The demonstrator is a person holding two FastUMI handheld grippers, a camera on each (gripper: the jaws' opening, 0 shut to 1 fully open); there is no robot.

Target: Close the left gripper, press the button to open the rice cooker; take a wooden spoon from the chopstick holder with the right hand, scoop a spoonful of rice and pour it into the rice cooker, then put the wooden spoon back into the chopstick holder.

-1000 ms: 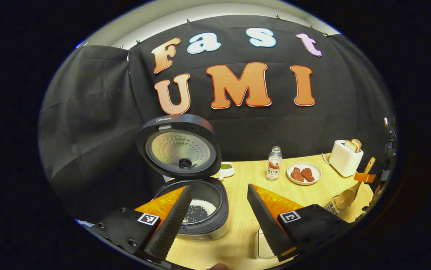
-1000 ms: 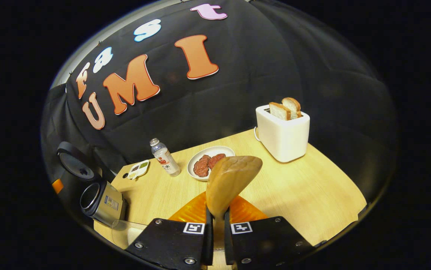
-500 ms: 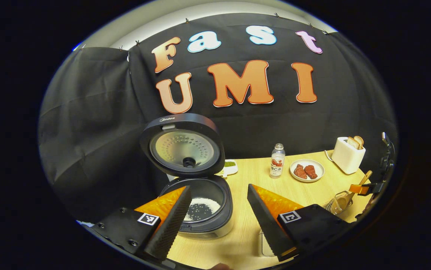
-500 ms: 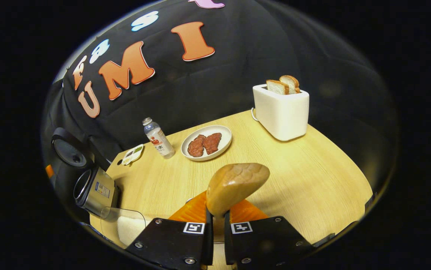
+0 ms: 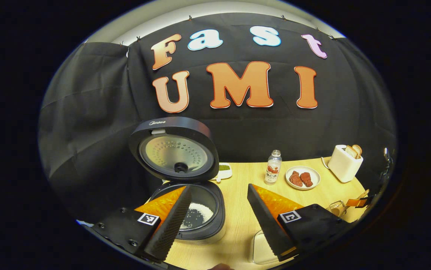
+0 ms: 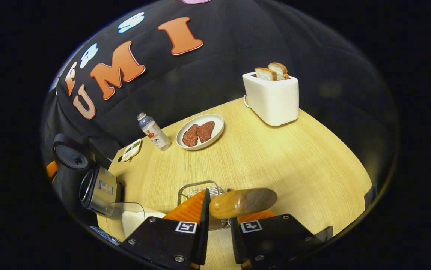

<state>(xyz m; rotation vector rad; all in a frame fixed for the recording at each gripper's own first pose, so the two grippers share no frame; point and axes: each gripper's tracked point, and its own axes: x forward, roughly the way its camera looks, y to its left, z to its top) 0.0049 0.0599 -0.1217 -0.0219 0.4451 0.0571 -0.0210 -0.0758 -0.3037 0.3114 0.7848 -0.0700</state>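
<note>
Wooden spoon (image 6: 242, 203): handle clamped in the right gripper (image 6: 217, 228), jaws together on it, bowl lying nearly level just above the wire chopstick holder (image 6: 196, 188). Judged: spoon is held low and flat over the holder for the return step; whether the handle end is already inside the wire frame cannot be told.

Rice cooker (image 5: 196, 213): lid (image 5: 174, 150) stands upright at the back, pot open, white rice visible at the bottom. Left gripper (image 5: 215, 217) hangs in front of it, jaws apart, holding nothing.

Room: clear container of rice (image 6: 131, 219) sits just beside the holder, toward the cooker. Bare worktop (image 6: 294, 157) on the other side; toaster (image 6: 272, 97), plate (image 6: 199, 132) and bottle (image 6: 154, 132) well apart. Holder rim is narrow; spoon bowl could catch on the wire.
</note>
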